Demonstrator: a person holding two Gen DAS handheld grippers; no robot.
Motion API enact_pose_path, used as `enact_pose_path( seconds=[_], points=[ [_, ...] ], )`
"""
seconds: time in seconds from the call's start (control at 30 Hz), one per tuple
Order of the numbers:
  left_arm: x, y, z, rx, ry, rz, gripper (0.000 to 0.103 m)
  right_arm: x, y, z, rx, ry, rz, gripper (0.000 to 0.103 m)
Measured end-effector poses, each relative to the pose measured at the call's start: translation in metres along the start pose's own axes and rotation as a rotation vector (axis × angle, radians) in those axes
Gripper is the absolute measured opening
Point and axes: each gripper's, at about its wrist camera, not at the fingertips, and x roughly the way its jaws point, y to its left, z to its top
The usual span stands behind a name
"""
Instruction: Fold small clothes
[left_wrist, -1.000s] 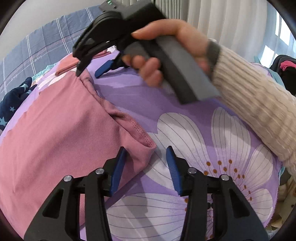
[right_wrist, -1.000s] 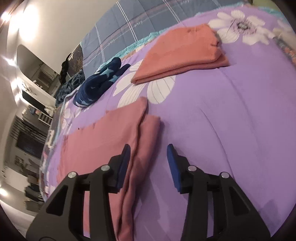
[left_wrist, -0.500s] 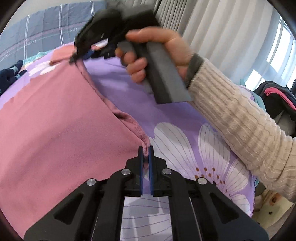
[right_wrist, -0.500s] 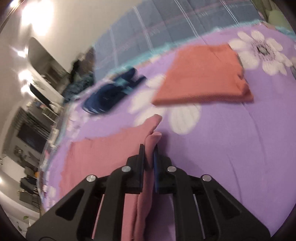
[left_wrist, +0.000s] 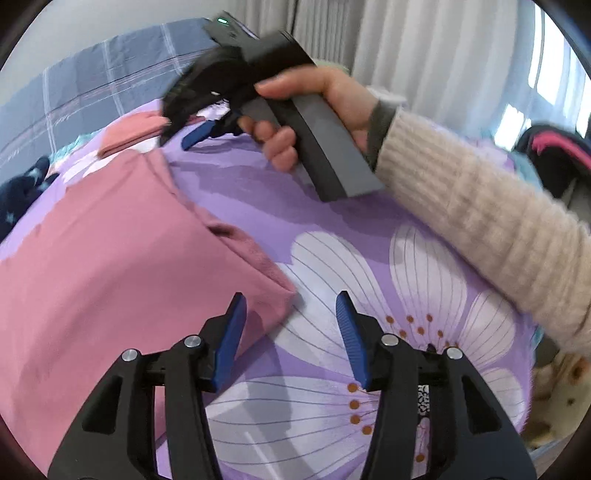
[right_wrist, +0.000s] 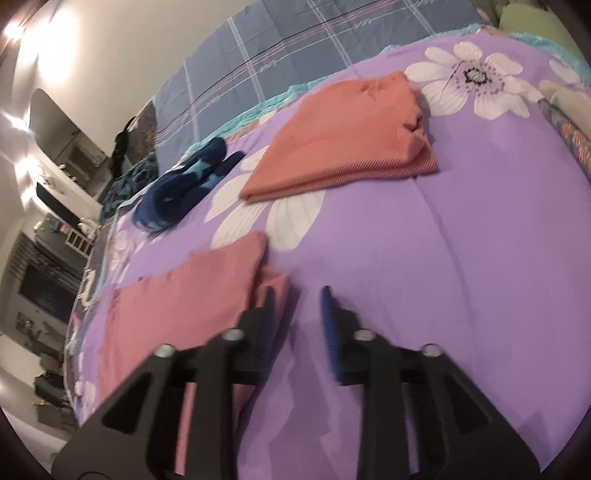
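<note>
We note a bed under a purple floral cover (right_wrist: 480, 229), with a grey-blue checked quilt (right_wrist: 295, 48) behind. Pale curtains (left_wrist: 424, 48) hang before a bright window (left_wrist: 554, 66).

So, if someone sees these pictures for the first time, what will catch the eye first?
Probably the pink garment, folded and spread across the purple flowered bedspread, its near corner just ahead of the left tool, whose jaws are opening with nothing between them. Next, the right tool, held by a hand at the far corner. Beyond lies a folded orange garment.
</note>
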Motion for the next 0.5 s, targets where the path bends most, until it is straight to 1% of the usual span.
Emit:
enact_pose_path(
  seconds=[0.07,0.1,0.13,0.17,0.2,0.23,0.27,0.3,0.33,0.4,0.43,0.47,0.5],
  points=[
    [0.009,-0.003,0.001,0.026,0.025,0.027,0.051,0.004,0.005,-0.003,-0.005,0.028,0.028,0.048],
    [0.012,-0.003,0.002,0.026,0.028,0.033,0.047,0.007,0.008,-0.004,-0.016,0.043,0.030,0.057],
    [0.014,-0.001,0.004,0.021,0.025,0.036,0.036,0.013,0.013,-0.005,-0.040,0.057,0.018,0.061],
    [0.015,0.004,0.006,0.010,0.021,0.038,0.029,0.017,0.018,-0.005,-0.067,0.058,-0.007,0.061],
    [0.015,0.008,0.007,-0.005,0.021,0.033,0.015,0.019,0.021,-0.005,-0.081,0.052,-0.022,0.059],
    [0.014,0.015,0.008,-0.025,0.020,0.020,0.004,0.021,0.026,-0.004,-0.097,0.031,-0.056,0.034],
    [0.013,0.023,0.009,-0.046,0.021,-0.004,0.005,0.023,0.028,-0.001,-0.101,0.029,-0.068,0.004],
    [0.010,0.032,0.009,-0.062,0.020,-0.034,0.004,0.023,0.028,0.002,-0.091,0.024,-0.067,0.003],
    [0.005,0.037,0.010,-0.086,0.012,-0.076,0.004,0.016,0.030,0.005,-0.083,-0.012,-0.038,0.003],
    [-0.004,0.035,0.011,-0.092,-0.015,-0.114,0.004,0.006,0.033,0.008,-0.086,-0.062,0.006,0.003],
    [-0.006,0.033,0.012,-0.079,-0.024,-0.111,0.004,0.009,0.033,0.009,-0.087,-0.059,-0.003,0.003],
    [-0.003,0.031,0.012,-0.054,-0.019,-0.098,0.004,0.015,0.030,0.008,-0.089,-0.043,-0.035,0.003],
    [0.002,0.030,0.011,-0.046,-0.005,-0.096,0.004,0.026,0.025,0.006,-0.092,-0.014,-0.102,0.003]
  ],
)
